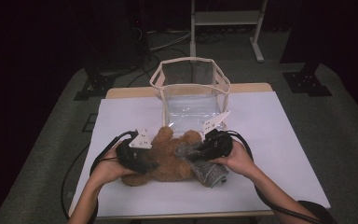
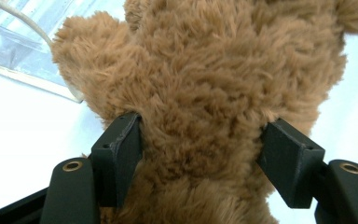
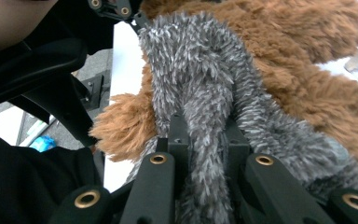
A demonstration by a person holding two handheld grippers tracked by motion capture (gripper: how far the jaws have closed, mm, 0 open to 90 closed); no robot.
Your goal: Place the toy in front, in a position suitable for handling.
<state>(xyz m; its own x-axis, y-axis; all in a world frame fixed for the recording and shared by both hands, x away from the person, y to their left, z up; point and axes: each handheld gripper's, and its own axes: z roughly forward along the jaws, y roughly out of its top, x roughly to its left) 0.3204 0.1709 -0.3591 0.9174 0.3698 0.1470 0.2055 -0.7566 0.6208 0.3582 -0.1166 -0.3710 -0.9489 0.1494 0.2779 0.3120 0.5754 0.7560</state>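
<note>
A brown teddy bear point(image 1: 170, 161) lies on the white table point(image 1: 279, 140), near its front. A grey fuzzy cloth point(image 1: 210, 173) is draped over the bear's right side and trails onto the table. My left gripper point(image 1: 150, 163) comes in from the left. In the left gripper view its jaws point(image 2: 205, 140) press into the bear's fur point(image 2: 205, 70) from both sides. My right gripper point(image 1: 199, 152) comes in from the right, and in the right gripper view it point(image 3: 207, 135) is shut on a fold of the grey cloth point(image 3: 191, 60) lying against the bear point(image 3: 307, 70).
A clear bag with beige trim point(image 1: 193, 100) stands open just behind the bear at the table's middle; its edge point(image 2: 9, 51) appears in the left gripper view. A white table frame point(image 1: 223, 18) stands on the floor beyond. Cables trail off both grippers.
</note>
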